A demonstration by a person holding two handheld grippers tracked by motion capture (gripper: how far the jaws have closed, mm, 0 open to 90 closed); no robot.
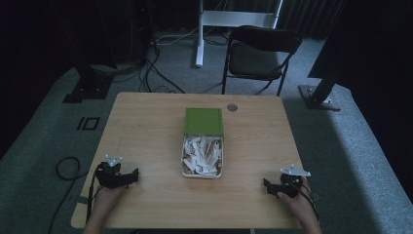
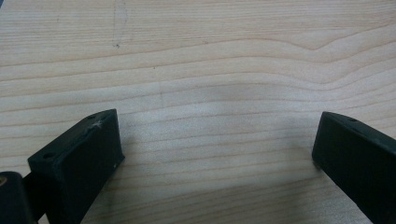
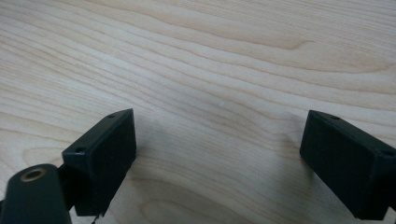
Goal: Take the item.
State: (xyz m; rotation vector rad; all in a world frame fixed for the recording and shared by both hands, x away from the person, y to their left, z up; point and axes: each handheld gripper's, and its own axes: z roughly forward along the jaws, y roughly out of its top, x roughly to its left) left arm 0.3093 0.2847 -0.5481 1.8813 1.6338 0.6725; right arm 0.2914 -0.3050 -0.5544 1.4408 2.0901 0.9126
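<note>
Left gripper (image 1: 127,176): jaws spread wide and empty; in the left gripper view (image 2: 217,156) nothing but bare wood lies between them.
Right gripper (image 1: 271,186): jaws likewise apart and holding nothing; the right gripper view (image 3: 218,149) shows plain wood grain in the gap.
Hands: each rests low at a near corner of the table (image 1: 146,122), left hand (image 1: 104,195) at the near left, right hand (image 1: 297,197) at the near right.
Pointing: both grippers are turned inward, toward the middle of the table.
Tin (image 1: 202,156): an open tray full of white paper scraps, at the centre of the table, between the two grippers and farther from the person than both.
Lid (image 1: 203,121): green, lying just beyond the tin and touching its far edge.
Long axis: tin and lid together run away from the person, near to far.
Nearer hand: neither clearly; the tin sits well apart from both, about midway.
Likely approach: a judgement only, either gripper would have to travel inward and forward to reach it.
</note>
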